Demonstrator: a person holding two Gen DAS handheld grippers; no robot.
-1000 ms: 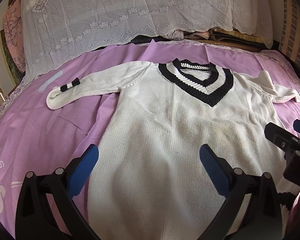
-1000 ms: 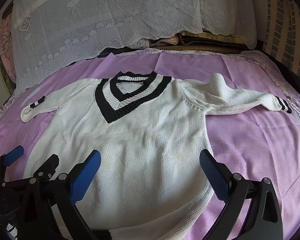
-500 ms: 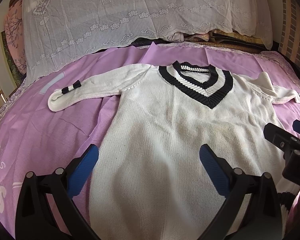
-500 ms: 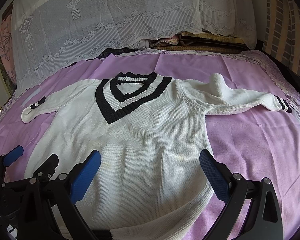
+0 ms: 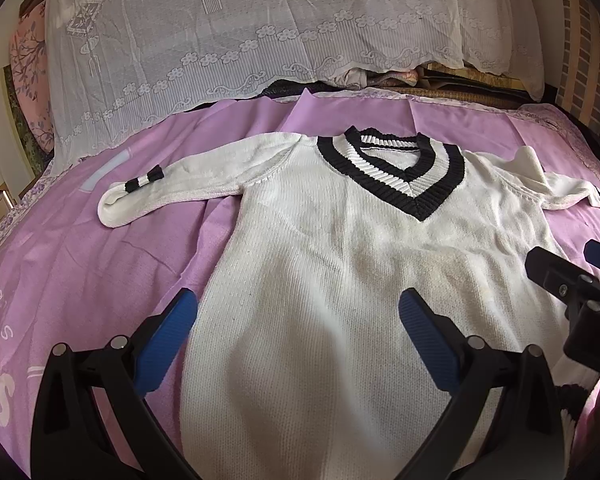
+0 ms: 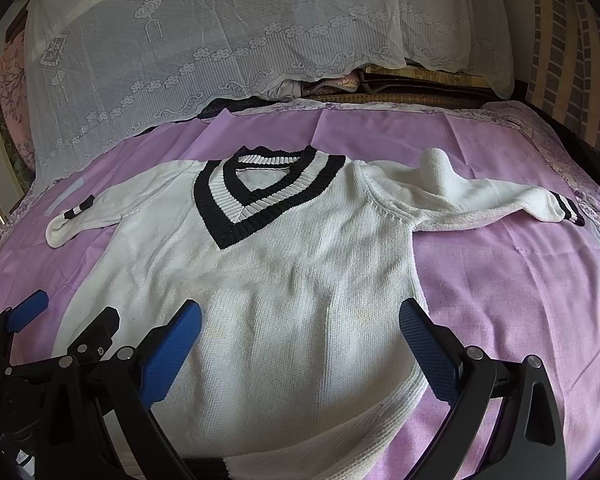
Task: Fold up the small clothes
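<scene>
A white knit sweater [image 5: 339,280] with a black-and-white V-neck collar [image 5: 395,168] is laid flat, front up, on a purple bedsheet [image 5: 80,272], its neck toward 12 o'clock. One sleeve [image 5: 188,184] is stretched toward 9 o'clock, the other sleeve [image 6: 479,200] toward 3 o'clock, with a raised bump in it. The left claw [image 5: 298,332] is held spread wide above the sweater's lower body, nothing pinched. The right claw [image 6: 300,332] is likewise spread over the hem area. A white lace cloth [image 6: 240,40] is draped at 12 o'clock.
</scene>
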